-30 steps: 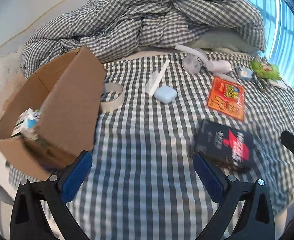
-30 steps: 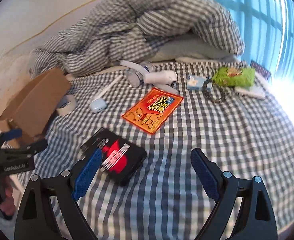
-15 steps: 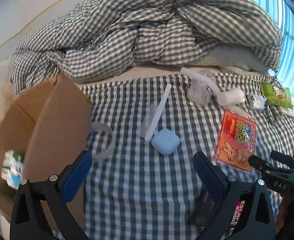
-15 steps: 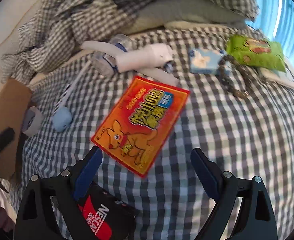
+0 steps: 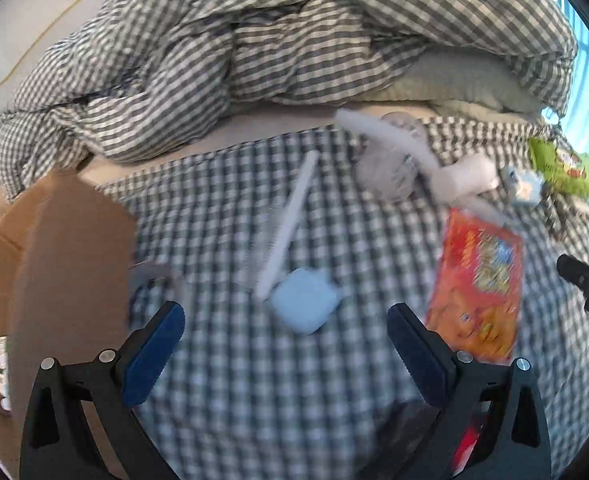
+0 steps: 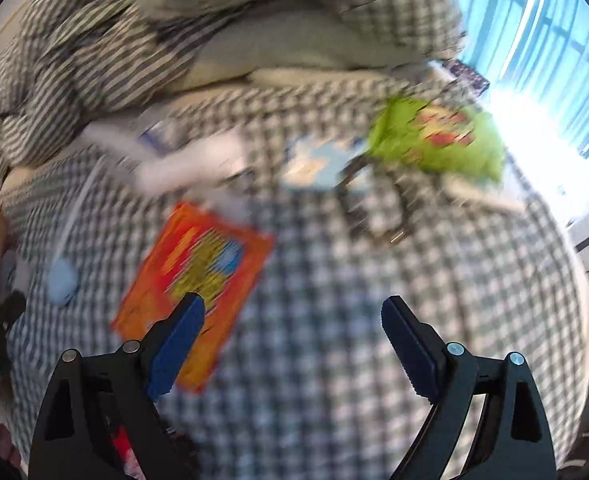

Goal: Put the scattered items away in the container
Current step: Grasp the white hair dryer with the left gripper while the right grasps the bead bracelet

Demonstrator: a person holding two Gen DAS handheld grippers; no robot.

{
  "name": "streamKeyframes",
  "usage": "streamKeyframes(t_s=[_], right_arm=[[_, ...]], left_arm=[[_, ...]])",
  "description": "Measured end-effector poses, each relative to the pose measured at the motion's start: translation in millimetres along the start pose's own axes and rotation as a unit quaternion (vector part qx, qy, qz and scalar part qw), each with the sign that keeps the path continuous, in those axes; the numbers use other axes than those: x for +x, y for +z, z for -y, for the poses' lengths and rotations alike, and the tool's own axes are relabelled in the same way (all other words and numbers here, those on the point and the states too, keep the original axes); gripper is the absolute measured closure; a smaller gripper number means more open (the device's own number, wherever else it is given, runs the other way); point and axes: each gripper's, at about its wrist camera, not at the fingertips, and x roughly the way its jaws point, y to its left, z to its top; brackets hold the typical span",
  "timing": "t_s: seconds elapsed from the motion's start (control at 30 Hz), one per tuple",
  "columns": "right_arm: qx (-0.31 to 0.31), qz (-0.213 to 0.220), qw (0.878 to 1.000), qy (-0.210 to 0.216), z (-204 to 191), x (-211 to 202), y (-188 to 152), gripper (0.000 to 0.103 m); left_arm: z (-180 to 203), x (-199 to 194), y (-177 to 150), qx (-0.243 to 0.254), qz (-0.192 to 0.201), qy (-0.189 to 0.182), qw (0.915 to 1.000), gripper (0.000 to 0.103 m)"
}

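My left gripper [image 5: 286, 340] is open and empty, just above a pale blue case [image 5: 305, 305] on the checked bed. A white comb [image 5: 290, 216] lies beyond it, a tape roll [image 5: 156, 280] to the left, beside the cardboard box [image 5: 58, 280]. An orange packet [image 5: 476, 280] lies to the right, also in the right wrist view [image 6: 198, 280]. My right gripper [image 6: 292, 332] is open and empty, above the sheet right of that packet. A green snack bag [image 6: 438, 140], a light blue item [image 6: 318, 164] and a dark chain [image 6: 378, 208] lie ahead, blurred.
A crumpled checked duvet [image 5: 294, 40] and a pillow [image 5: 454, 80] fill the back of the bed. A white hand fan [image 5: 410, 160] lies near them. A black packet [image 5: 466, 440] sits under my left gripper's right finger. A bright window [image 6: 534, 40] is at the right.
Both grippers have moved forward over the bed. The blue case now lies between my left fingers. My right gripper has swung right, past the orange packet, toward the green bag.
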Motion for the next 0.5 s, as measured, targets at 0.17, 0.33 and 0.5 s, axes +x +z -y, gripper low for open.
streamKeyframes(t_s=[0.17, 0.33, 0.5], right_arm=[[0.009, 0.005, 1.000, 0.003, 57, 25, 30, 0.013], [-0.047, 0.002, 0.998, 0.039, 66, 44, 42, 0.013], [-0.070, -0.002, 0.997, 0.042, 48, 70, 46, 0.016]], left_arm=[[57, 17, 21, -0.009, 0.008, -0.010, 0.9999, 0.000], [91, 36, 32, -0.063, -0.002, -0.004, 0.9980, 0.000], [105, 46, 37, -0.043, -0.002, -0.006, 0.9991, 0.000]])
